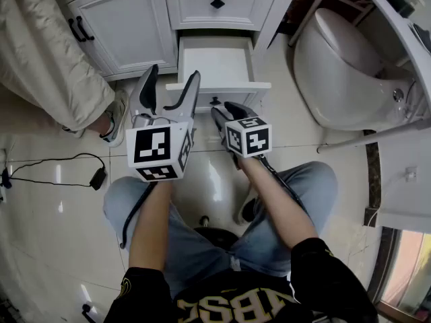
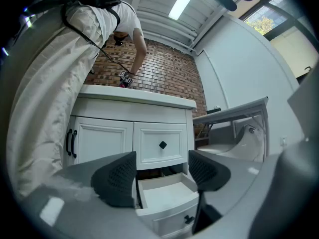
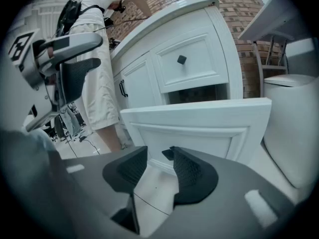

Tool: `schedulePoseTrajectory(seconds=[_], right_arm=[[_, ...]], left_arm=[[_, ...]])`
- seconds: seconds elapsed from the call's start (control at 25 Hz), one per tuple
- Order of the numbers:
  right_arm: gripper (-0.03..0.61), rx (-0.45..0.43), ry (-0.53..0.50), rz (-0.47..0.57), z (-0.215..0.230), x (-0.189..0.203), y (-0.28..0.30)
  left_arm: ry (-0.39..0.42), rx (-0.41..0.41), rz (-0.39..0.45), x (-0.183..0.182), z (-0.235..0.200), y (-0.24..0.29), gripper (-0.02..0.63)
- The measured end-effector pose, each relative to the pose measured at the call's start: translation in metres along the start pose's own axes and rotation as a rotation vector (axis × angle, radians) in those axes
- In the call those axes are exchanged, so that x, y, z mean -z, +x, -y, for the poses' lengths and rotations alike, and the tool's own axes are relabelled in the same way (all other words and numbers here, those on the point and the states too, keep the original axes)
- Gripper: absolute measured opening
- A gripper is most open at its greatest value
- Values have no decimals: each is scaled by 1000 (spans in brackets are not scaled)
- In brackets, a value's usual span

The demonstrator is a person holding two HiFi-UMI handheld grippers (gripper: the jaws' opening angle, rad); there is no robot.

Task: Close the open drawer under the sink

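Note:
The white drawer (image 1: 217, 64) at the bottom of the vanity is pulled out, and its inside looks empty. Its front panel (image 3: 199, 128) faces me, with a small black knob (image 3: 168, 154) low in the middle. My right gripper (image 1: 226, 113) points down at that panel with its jaws partly apart, so it is open. The knob sits just off the right jaw's tip, and the pads do not press on it. My left gripper (image 1: 174, 79) is held level above the drawer's left front corner. It is open wide with nothing between its fingers (image 2: 119, 176).
A closed upper drawer (image 1: 217, 3) sits above the open one, and a cabinet door (image 1: 124, 25) with black handles is to the left. A person in beige clothing (image 1: 40, 52) stands at the left. A toilet (image 1: 337, 73) is at the right. A cable (image 1: 67, 170) lies on the tiled floor.

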State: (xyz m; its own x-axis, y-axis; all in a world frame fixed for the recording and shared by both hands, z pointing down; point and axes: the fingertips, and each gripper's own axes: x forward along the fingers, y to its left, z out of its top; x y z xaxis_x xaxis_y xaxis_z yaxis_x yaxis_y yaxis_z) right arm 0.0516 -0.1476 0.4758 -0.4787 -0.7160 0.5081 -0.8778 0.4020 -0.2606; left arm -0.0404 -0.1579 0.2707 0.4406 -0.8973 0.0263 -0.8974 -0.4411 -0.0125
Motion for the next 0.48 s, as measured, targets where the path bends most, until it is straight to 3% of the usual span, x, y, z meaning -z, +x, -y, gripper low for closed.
schedulePoseTrajectory(seconds=[0.28,0.4,0.48], right_arm=[[82,79,-191,-59,18,-8,34],[77,83,-182,-89,22,-12,47],[77,98,-151,-96,28,-19,56]], left_arm=[[74,13,-53,21,-9,25,327],[141,15,-89,35,-17,33,327],[142,18,-113,46,-25,37,327]])
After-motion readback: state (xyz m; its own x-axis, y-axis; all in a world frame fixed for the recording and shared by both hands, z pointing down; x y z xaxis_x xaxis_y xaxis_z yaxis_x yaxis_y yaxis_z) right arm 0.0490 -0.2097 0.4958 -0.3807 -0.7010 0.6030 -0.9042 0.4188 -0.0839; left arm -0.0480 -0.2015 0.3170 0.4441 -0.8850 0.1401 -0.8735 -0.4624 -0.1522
